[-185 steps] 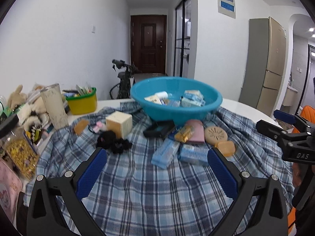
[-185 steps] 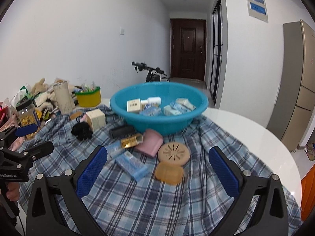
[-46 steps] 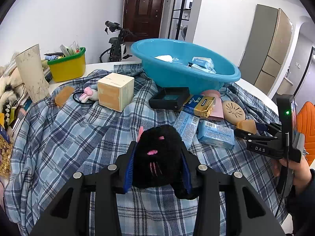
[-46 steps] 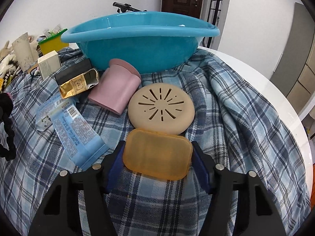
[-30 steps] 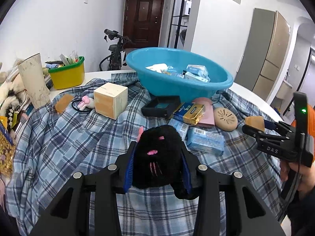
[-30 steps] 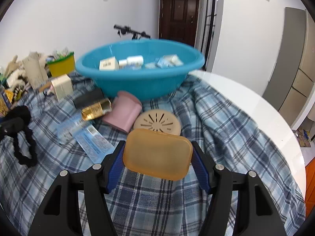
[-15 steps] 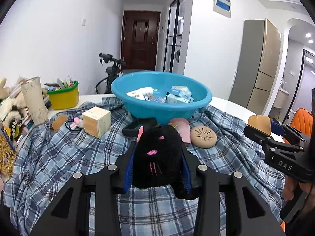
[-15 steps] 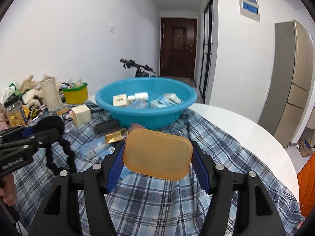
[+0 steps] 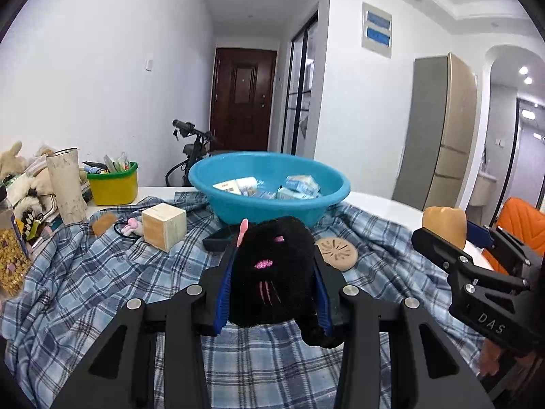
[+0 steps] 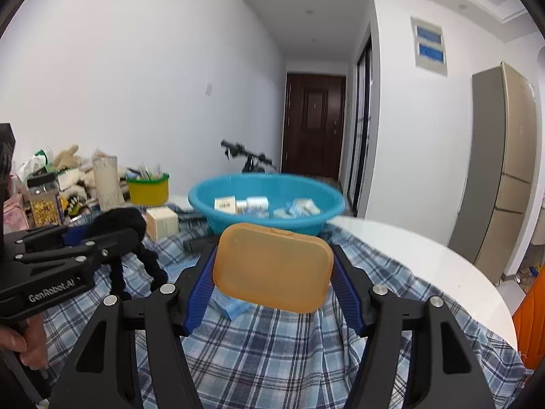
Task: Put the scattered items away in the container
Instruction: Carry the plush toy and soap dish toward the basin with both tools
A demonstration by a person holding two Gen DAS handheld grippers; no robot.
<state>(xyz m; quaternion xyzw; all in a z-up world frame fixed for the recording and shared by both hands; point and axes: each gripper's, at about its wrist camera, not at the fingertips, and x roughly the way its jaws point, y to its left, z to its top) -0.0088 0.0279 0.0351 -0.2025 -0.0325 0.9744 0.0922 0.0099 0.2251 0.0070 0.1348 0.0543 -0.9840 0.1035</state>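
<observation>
Left gripper clenched a black fuzzy plush toy; right gripper clamped an orange rounded plastic soap case. Both were held above the blue plaid cloth on the desk, short of the blue plastic basin. A tan slotted round disc and a beige cube box lay between.

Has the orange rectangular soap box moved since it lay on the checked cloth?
Yes. The orange rectangular soap box is lifted off the cloth, held level with the blue basin.

White table under plaid cloth
</observation>
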